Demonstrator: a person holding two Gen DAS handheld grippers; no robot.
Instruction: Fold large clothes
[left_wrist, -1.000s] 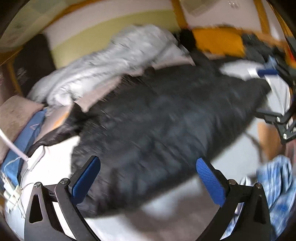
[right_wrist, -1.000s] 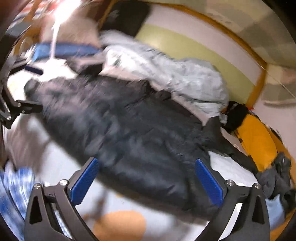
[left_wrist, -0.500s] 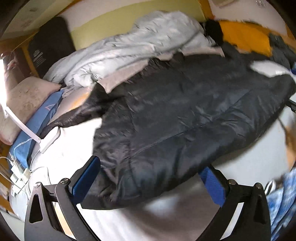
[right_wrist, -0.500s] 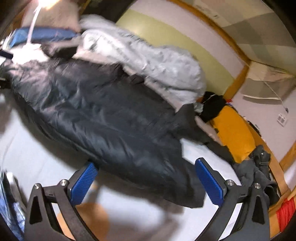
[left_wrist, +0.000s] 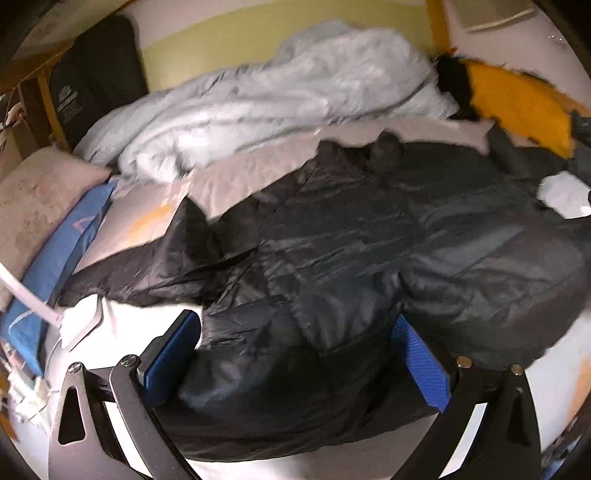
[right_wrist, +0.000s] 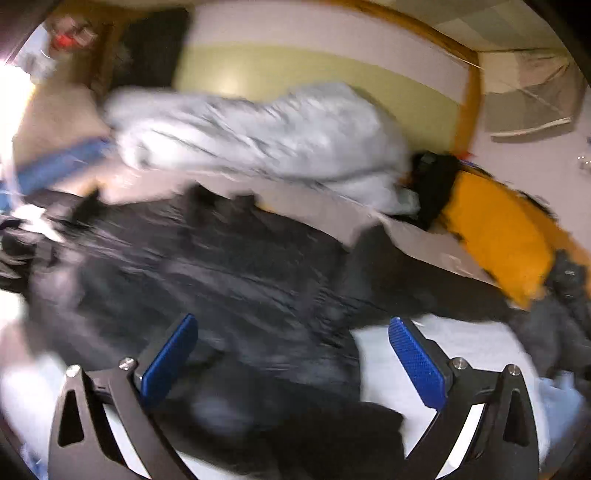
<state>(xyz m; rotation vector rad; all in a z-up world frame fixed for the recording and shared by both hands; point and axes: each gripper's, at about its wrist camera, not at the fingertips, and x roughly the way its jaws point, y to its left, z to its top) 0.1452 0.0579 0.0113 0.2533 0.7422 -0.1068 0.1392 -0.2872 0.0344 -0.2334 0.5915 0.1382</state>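
Left wrist view, item one: black padded jacket (left_wrist: 369, 251), spread wide over the bed (left_wrist: 554, 398), its near hem lying between and just ahead of the left gripper (left_wrist: 295, 362). Gripper fingers stand wide apart, clamped on nothing, with hem fabric bunched in the gap; judged to be lined up for a first grasp, the fold not yet begun.

Right wrist view, item two: same jacket (right_wrist: 207, 273), its other end directly ahead of the right gripper (right_wrist: 291, 362), fingers likewise spread and holding nothing. Picture blurred; the hem's exact edge is hard to trace.

Item three: pale grey quilt (left_wrist: 280, 92), heaped beyond the jacket against the wall, probably pushed back to free folding room.

Item four: orange garment (left_wrist: 517, 103), far right of the left gripper, apart from the jacket.

Item five: dark panel (left_wrist: 96, 74), far left, bearing pale lettering too small to read. No other writing legible.
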